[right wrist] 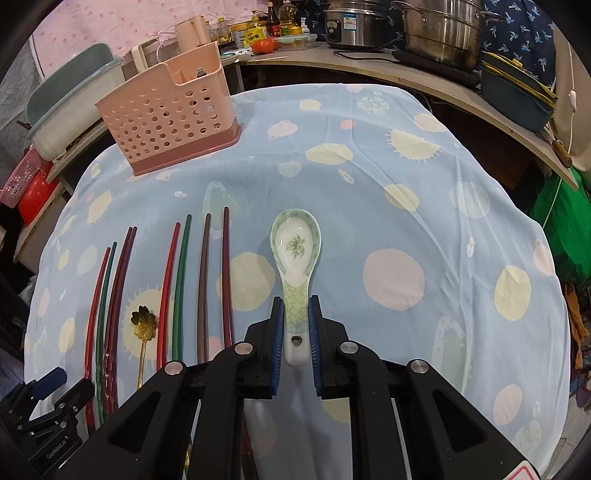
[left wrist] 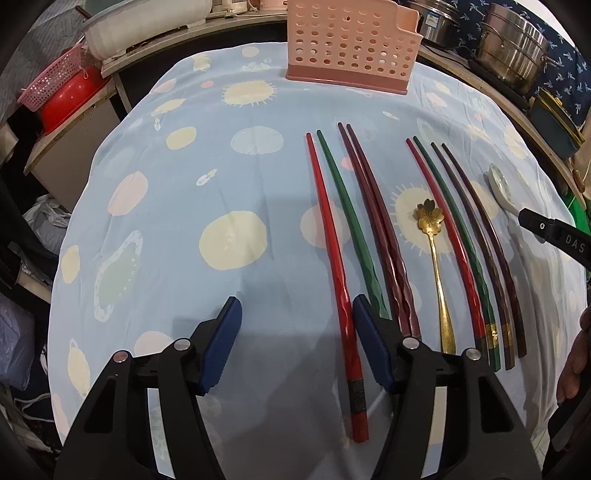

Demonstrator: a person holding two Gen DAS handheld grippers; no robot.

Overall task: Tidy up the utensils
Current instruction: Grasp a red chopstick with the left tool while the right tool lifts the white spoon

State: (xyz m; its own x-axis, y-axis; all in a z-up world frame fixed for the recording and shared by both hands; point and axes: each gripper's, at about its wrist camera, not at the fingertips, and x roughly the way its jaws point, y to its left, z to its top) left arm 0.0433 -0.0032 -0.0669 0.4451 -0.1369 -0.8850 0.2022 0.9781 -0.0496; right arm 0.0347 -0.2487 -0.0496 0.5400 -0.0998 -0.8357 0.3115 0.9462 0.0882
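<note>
Several chopsticks lie side by side on the blue spotted cloth (left wrist: 184, 184): red (left wrist: 332, 258), green (left wrist: 354, 236) and dark maroon (left wrist: 376, 229) ones. A gold flower spoon (left wrist: 430, 219) lies among them. My left gripper (left wrist: 295, 301) is open low over the cloth, with the red chopstick between its fingers, close to the right pad (left wrist: 369, 339). My right gripper (right wrist: 295, 301) is shut on the handle of the green-and-white ceramic spoon (right wrist: 295, 247), whose bowl points away. The pink perforated utensil holder (right wrist: 170, 110) stands at the far side, also seen from the left wrist (left wrist: 351, 44).
Steel pots (right wrist: 443, 33) and a rice cooker (right wrist: 351, 26) sit on the shelf behind the table. A red basin (left wrist: 70, 99) and pink basket (left wrist: 51, 81) are off the left edge. A hand (left wrist: 576, 350) shows at the right.
</note>
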